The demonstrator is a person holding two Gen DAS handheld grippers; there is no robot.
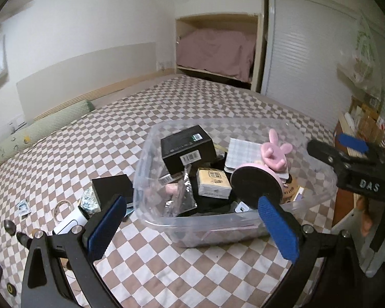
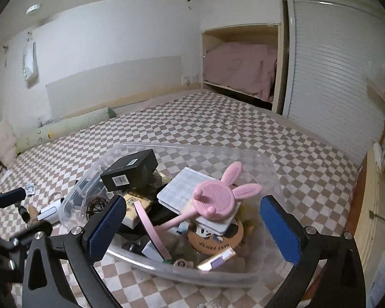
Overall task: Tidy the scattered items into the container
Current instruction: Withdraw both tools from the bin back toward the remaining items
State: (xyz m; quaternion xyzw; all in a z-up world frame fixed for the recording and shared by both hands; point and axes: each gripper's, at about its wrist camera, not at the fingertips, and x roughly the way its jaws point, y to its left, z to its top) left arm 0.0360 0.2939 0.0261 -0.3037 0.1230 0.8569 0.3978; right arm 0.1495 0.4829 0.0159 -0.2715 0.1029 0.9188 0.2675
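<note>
A clear plastic container (image 1: 218,227) (image 2: 254,274) sits on the checkered bed. It holds a black box (image 1: 187,147) (image 2: 131,170), a pink bunny-eared stand (image 1: 273,151) (image 2: 215,200), a white grid notebook (image 1: 241,151) (image 2: 179,188), a tan box (image 1: 213,182) and more. My left gripper (image 1: 192,220) is open and empty before the container's near wall. My right gripper (image 2: 192,227) is open and empty over the container's near side; it also shows in the left wrist view (image 1: 346,151). Left of the container lie a black box (image 1: 113,187), a patterned packet (image 1: 89,201), a white device (image 1: 69,223) (image 2: 50,210) and a tape ring (image 1: 61,205).
Small items (image 1: 23,206) lie scattered at the bed's left edge. A green bolster (image 1: 38,128) lies along the far wall. A wooden cabinet with boxes (image 1: 364,125) stands to the right. A closet with pink bedding (image 1: 215,51) is at the back.
</note>
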